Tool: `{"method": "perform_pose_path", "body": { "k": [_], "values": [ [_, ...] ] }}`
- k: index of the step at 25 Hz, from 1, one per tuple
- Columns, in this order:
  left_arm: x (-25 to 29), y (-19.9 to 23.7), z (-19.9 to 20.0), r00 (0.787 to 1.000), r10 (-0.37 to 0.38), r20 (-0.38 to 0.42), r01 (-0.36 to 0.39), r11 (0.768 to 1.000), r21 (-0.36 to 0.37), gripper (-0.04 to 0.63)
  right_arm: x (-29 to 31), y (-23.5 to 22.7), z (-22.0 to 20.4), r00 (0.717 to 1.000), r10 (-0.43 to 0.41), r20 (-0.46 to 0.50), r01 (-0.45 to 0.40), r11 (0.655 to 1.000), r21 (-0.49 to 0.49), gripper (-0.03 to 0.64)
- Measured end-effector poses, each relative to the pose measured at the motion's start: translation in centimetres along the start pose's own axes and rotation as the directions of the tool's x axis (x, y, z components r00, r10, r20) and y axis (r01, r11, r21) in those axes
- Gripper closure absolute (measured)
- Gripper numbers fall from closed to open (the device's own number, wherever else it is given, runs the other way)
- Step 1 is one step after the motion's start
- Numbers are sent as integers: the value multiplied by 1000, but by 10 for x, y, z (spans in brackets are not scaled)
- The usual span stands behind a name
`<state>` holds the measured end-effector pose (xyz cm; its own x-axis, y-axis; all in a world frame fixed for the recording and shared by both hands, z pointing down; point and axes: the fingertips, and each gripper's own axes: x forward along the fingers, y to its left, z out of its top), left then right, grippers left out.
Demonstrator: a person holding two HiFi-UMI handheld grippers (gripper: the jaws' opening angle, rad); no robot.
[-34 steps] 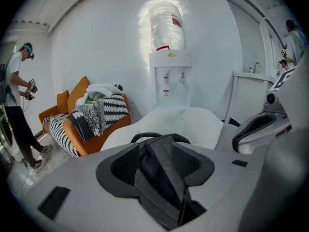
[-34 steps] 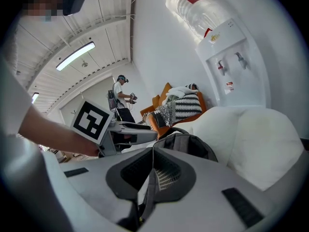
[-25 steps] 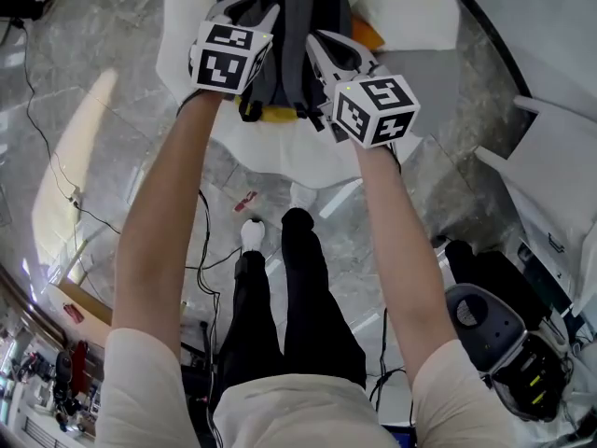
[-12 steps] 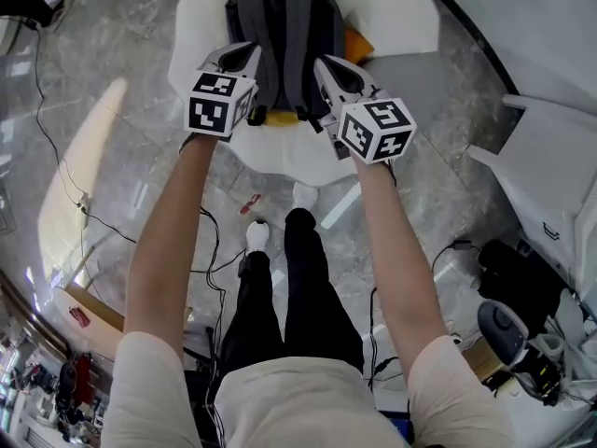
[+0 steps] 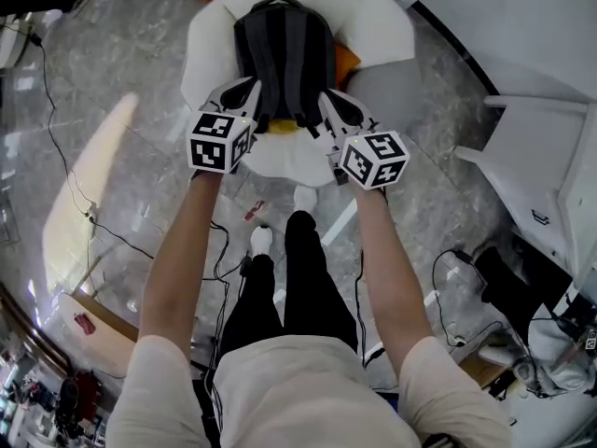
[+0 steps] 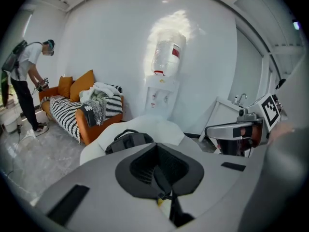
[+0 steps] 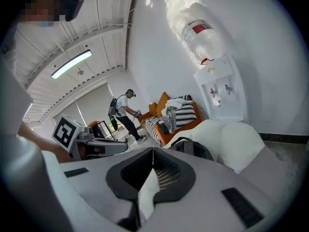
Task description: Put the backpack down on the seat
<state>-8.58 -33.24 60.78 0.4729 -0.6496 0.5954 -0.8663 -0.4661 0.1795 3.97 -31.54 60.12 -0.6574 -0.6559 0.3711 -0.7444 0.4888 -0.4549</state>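
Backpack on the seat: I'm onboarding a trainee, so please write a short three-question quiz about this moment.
1. True or false: the backpack rests on the white seat.
2. The left gripper has its fingers: A) apart; B) closed on a strap; C) closed, empty.
3. In the left gripper view, what white appliance stands against the wall behind the seat?
Key: 1 true; 2 C; 3 water dispenser.

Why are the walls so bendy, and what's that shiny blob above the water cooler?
Left gripper view: the wide lens bends the wall, and glare whitens it above the water cooler. Right gripper view: same bend and glare. Head view: a bright streak shines on the floor.
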Motion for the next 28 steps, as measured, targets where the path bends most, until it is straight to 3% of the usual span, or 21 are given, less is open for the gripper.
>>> {"method": "perform_pose_path", "body": {
  "k": [14, 22, 28],
  "values": [
    [-149, -44, 26, 997, -32, 76, 29, 999, 36, 578, -125, 96, 9, 996, -66, 64, 63, 997, 51, 594],
    [-234, -80, 40, 988, -65, 140, 64, 998, 17, 578, -183, 169, 13, 997, -40, 63, 40, 999, 3, 594],
    [-297, -107, 26, 983, -97, 157, 91, 995, 44, 578, -225, 212, 15, 996, -50, 71, 53, 998, -41, 592]
  ]
}}
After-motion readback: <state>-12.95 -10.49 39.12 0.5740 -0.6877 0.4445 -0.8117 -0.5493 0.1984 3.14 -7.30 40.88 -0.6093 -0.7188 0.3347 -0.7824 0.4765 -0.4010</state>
